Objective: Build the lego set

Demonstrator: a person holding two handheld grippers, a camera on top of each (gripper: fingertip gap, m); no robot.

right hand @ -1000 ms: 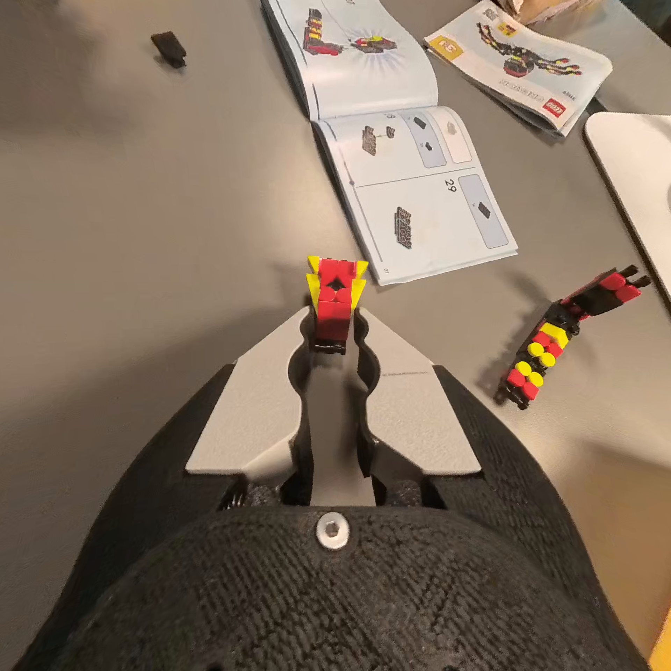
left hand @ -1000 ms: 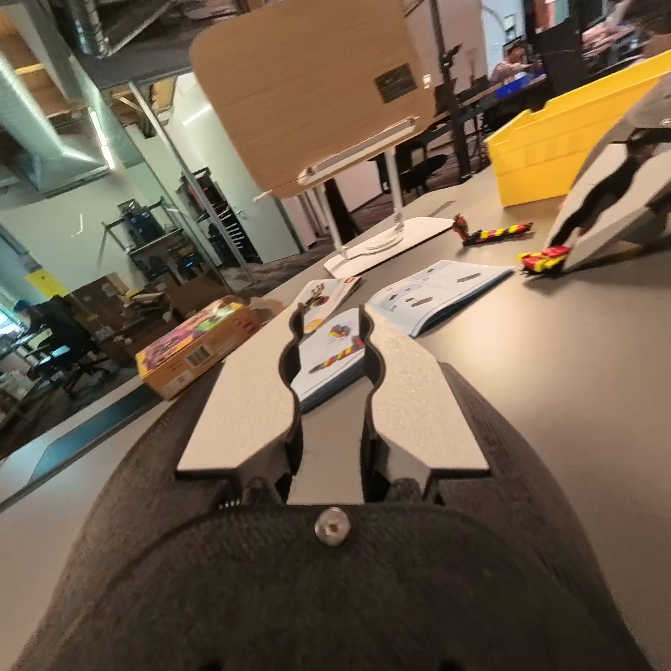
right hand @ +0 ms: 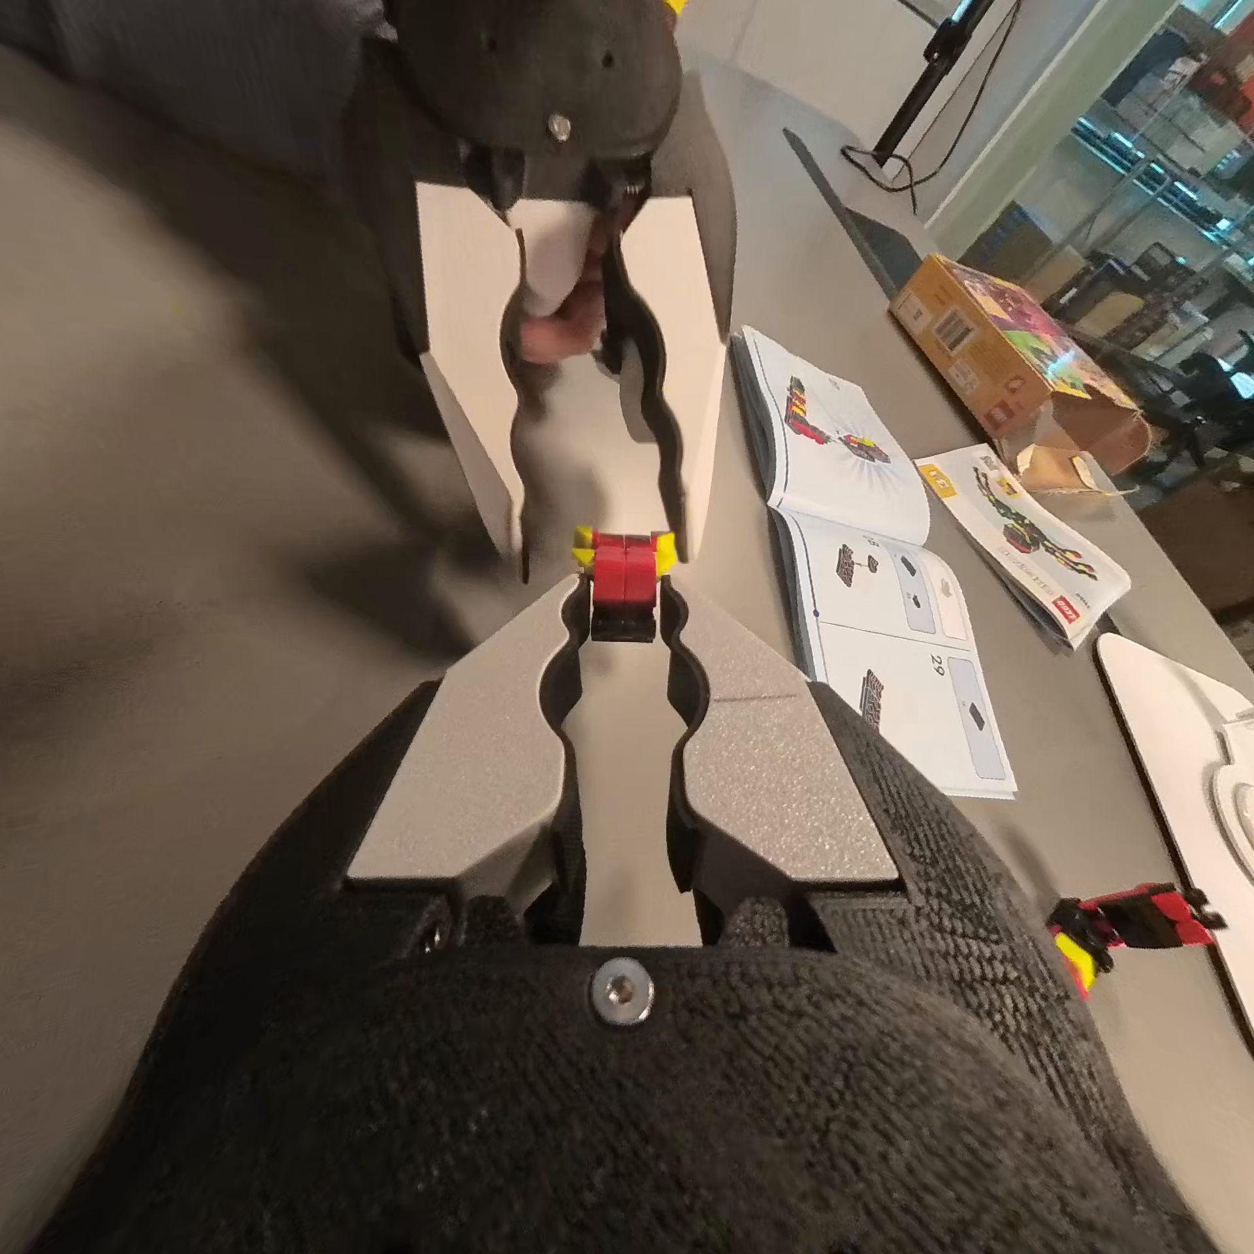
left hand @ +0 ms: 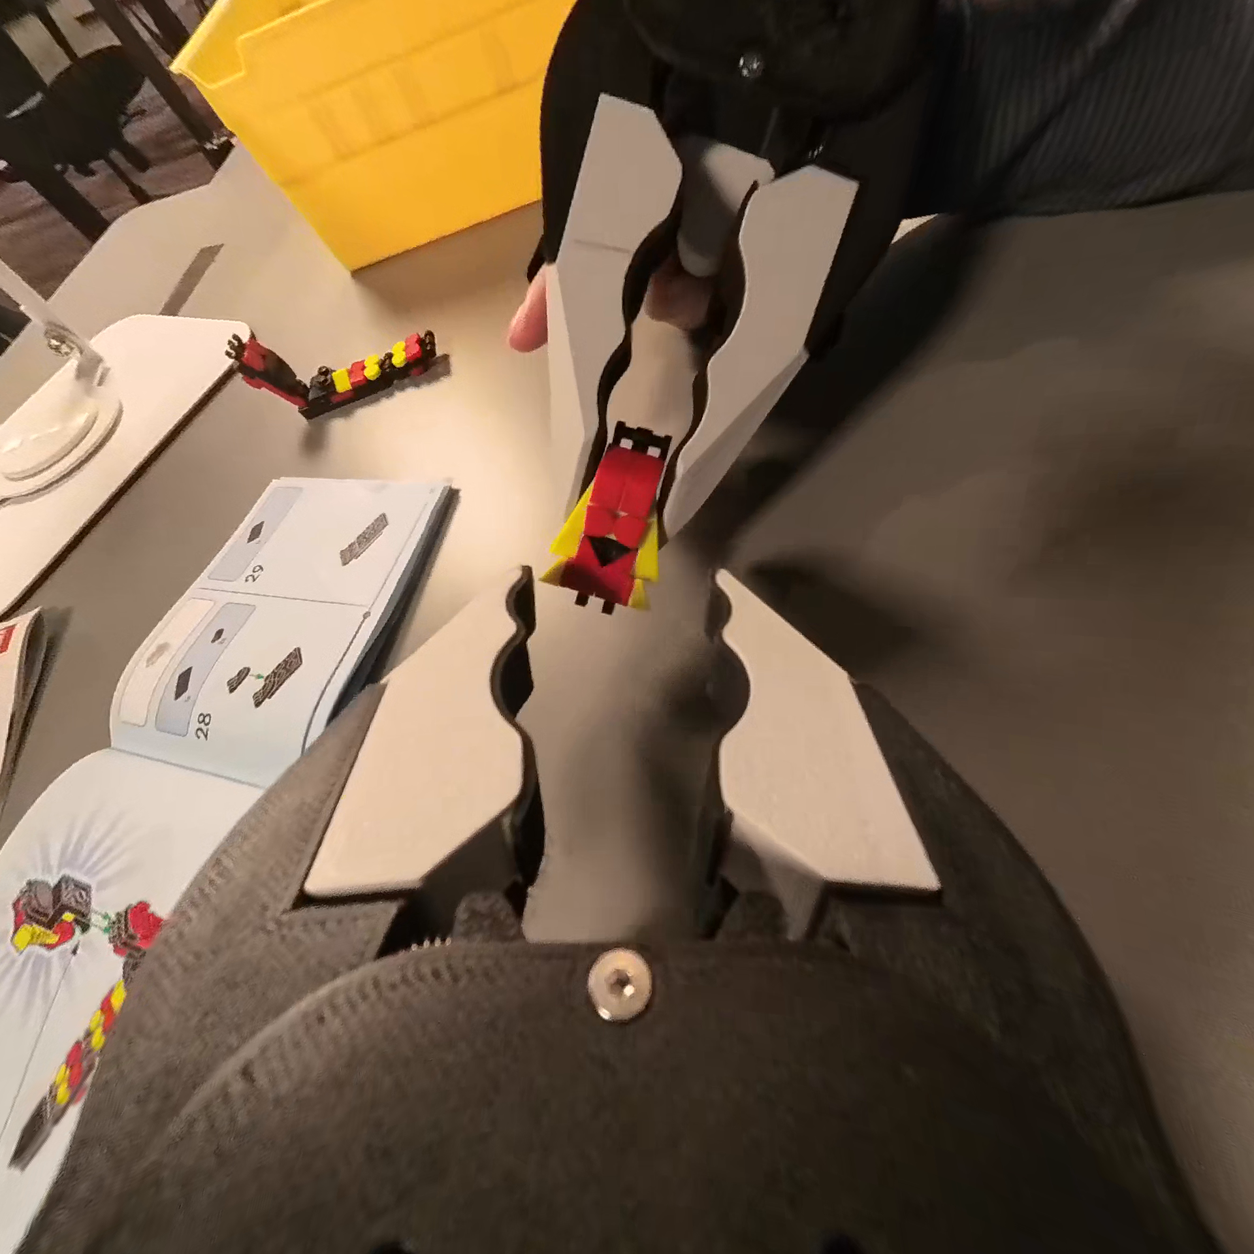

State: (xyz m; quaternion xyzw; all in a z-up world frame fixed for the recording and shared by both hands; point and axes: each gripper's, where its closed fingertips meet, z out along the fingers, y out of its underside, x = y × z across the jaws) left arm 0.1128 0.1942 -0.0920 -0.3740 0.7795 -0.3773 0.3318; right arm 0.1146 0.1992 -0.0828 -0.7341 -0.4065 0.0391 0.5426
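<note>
red-yellow lego piece [right hand: 623, 582] clamped in right gripper [right hand: 621, 597], left gripper [left hand: 621, 597] apart, numbered booklet [left hand: 298, 611] nearby

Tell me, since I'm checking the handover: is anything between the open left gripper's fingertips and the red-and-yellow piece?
Nothing: in the left wrist view only bare grey table shows between the left gripper and the red-and-yellow piece.

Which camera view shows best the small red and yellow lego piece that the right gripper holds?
The left wrist view: the red and yellow lego piece faces the camera whole, clamped by the right gripper. The right wrist view shows it end-on, yellow parts mostly hidden.
</note>
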